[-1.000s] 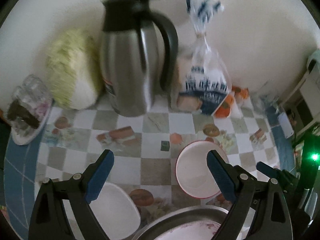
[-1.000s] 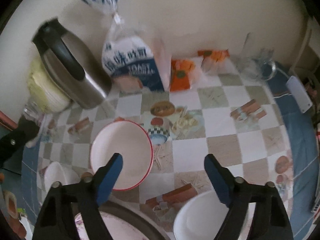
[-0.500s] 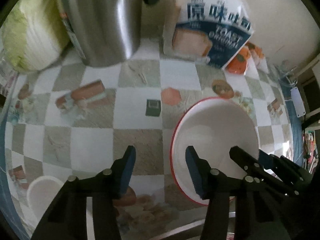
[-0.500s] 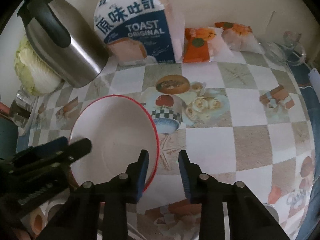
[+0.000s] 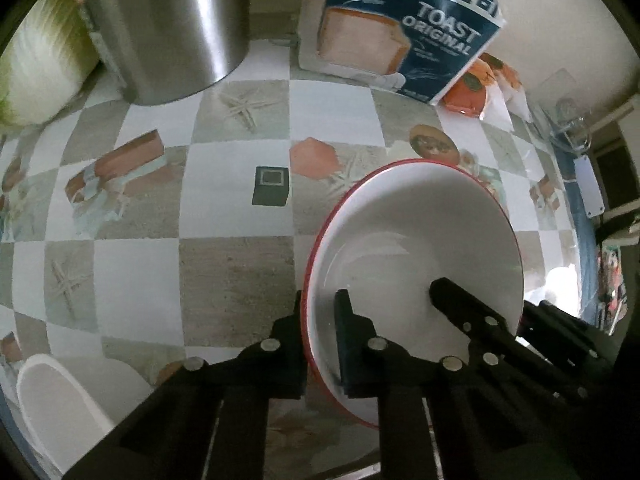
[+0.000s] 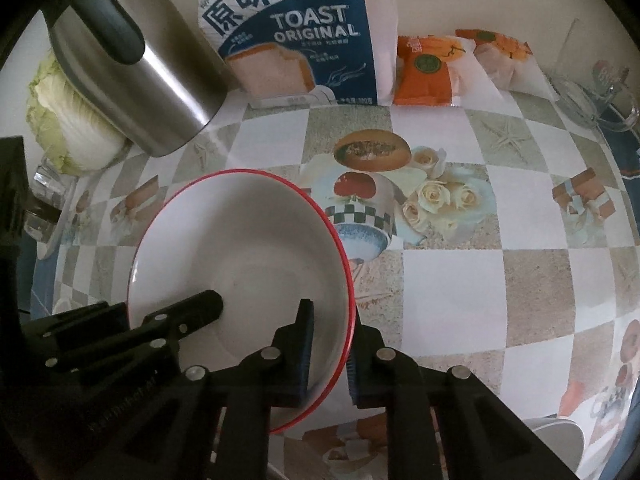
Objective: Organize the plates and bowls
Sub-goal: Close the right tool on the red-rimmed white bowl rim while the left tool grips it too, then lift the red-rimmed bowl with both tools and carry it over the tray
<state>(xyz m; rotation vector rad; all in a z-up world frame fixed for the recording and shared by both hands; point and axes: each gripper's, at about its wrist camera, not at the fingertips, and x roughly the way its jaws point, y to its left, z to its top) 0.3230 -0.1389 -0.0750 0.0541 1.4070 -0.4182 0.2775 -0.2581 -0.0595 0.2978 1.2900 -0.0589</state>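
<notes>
A white red-rimmed bowl (image 5: 416,240) sits on the checked tablecloth; it also shows in the right wrist view (image 6: 248,240). My left gripper (image 5: 320,320) is shut on its left rim, one finger outside and one inside. My right gripper (image 6: 330,340) is shut on its right rim in the same way. Each view shows the other gripper's finger reaching into the bowl. A small white bowl (image 5: 52,408) sits at the lower left of the left wrist view, and another white bowl (image 6: 560,436) shows at the lower right of the right wrist view.
A steel jug (image 6: 132,76), a cabbage (image 6: 64,120) and a toast bag (image 6: 296,36) stand along the back wall. Orange snack packets (image 6: 432,72) and a glass cup (image 6: 592,96) lie at the back right. A metal rim (image 5: 352,460) shows near the bottom.
Both grippers moved forward and down onto the red-rimmed bowl and closed on its opposite rims. Half a second ago their jaws were part open at the rim.
</notes>
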